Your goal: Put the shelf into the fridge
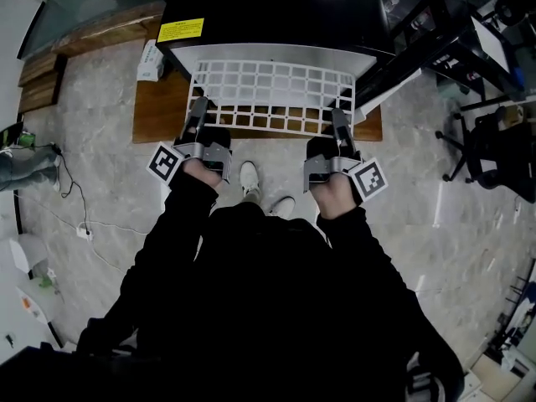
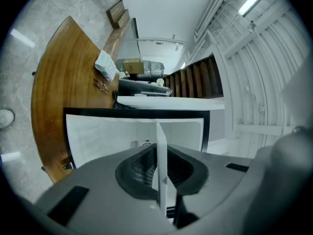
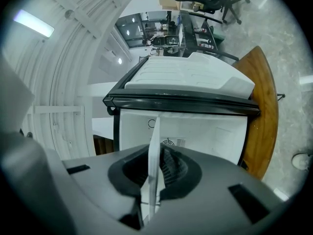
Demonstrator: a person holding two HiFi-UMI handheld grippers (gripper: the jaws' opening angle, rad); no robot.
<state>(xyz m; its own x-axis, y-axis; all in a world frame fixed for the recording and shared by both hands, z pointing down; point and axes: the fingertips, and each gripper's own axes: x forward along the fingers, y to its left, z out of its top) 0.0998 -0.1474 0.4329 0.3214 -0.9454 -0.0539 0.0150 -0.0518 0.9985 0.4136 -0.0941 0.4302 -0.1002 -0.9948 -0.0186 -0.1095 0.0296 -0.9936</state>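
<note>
Close in at the person's body, both hands are out in front and level. The left gripper (image 1: 198, 111) and right gripper (image 1: 338, 122) sit side by side, with the person's shoes (image 1: 249, 178) on the floor between them. Each gripper is clamped down: its own view shows the dark pads pinching a thin white edge seen end-on, nothing loose, no gap. That edge belongs to the shelf (image 1: 276, 90), the white grid, held by its near rim with one gripper toward each corner.

Out past the jaws, the grid stretches flat away from the person over the wooden board (image 1: 159, 115) that the fridge (image 1: 276, 7) stands on. Its far rim sits right at the mouth of the fridge, under the black top. From above I can't tell whether that rim has crossed the opening. Both gripper views look straight along the shelf into the fridge's white inside, so the line-up looks square.

I'd call this the insertion step, with most of the grid hanging outside the cabinet and the sliding-in not yet done. The next move calls for a straight, even push from both hands together. The shelf needs to stay flat and at the height of whatever side ledges carry it. One hand leading would skew the grid and probably jam a corner against the wall. Letting go comes only once the shelf sits fully inside.
</note>
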